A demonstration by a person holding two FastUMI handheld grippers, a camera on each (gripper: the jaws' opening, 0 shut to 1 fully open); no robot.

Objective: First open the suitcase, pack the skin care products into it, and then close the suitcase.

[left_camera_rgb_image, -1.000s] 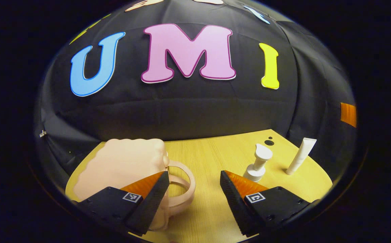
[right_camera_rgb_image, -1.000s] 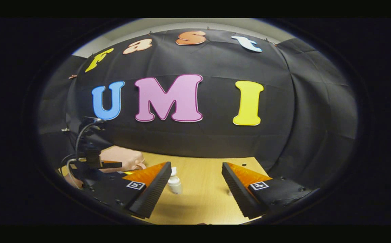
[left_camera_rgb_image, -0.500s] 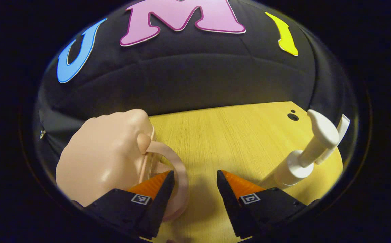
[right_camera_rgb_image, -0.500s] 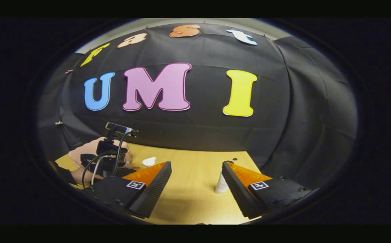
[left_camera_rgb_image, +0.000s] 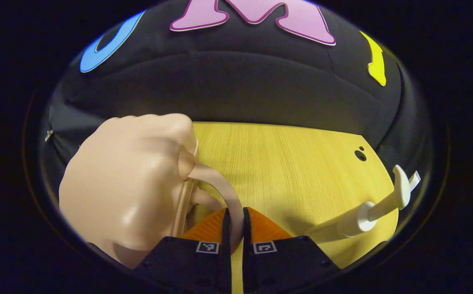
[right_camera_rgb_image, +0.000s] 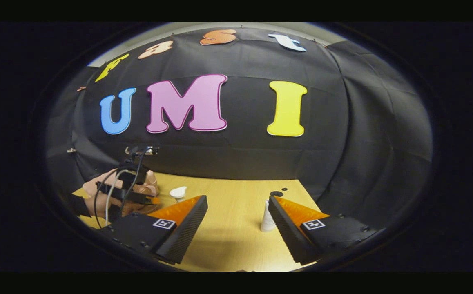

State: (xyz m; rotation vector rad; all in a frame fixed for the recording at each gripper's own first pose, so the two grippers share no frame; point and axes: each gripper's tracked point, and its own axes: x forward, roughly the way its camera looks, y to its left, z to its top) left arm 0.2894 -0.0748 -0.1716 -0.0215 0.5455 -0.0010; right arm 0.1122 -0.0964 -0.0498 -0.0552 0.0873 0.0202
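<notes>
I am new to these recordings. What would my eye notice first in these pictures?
First, the big pink suitcase at the left of the left gripper view, with the left claw shut on its handle. Next, the white pump bottle on the wooden table, at the right.

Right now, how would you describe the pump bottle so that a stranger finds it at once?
On the wooden table, look right of the pink suitcase. The pump bottle is white, with a spout head, unlike the plain white tube.
</notes>
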